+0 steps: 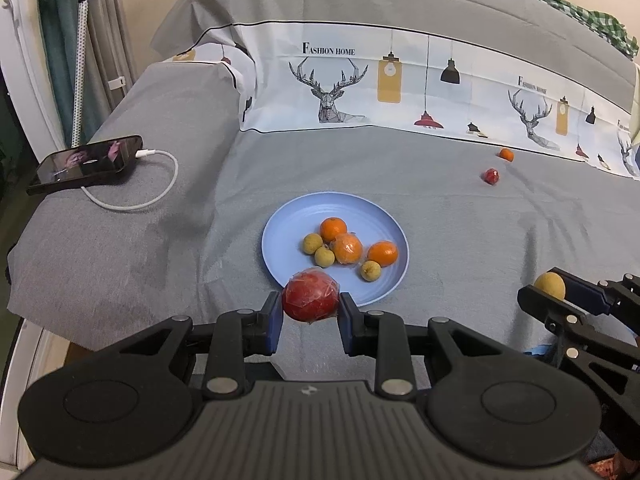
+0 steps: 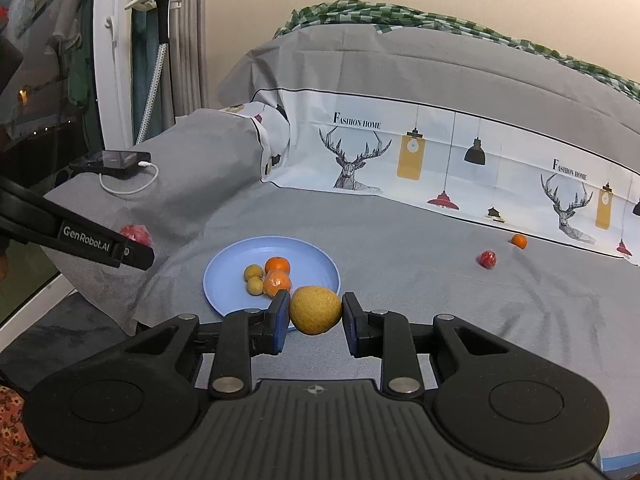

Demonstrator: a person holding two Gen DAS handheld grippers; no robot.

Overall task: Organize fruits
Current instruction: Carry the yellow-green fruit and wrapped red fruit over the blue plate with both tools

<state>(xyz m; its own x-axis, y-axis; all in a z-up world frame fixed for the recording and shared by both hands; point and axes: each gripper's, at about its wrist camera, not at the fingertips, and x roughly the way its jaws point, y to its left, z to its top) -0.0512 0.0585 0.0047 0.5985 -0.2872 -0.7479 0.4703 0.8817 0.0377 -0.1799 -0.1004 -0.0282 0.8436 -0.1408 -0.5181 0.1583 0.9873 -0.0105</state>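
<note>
Gripping a red fruit [image 1: 311, 297] beside the plate's [image 1: 288, 216] near rim.

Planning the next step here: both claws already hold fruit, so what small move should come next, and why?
Probably carry the left claw slightly forward and release its wrapped red fruit onto the blue plate. It already hangs at the plate's near rim, where six fruits lie, while the right claw with its yellow fruit can follow.

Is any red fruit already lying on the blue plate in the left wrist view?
No: the blue plate holds only orange and yellow-brown fruits; one wrapped red fruit sits in the left gripper, another lies on the cloth.
</note>
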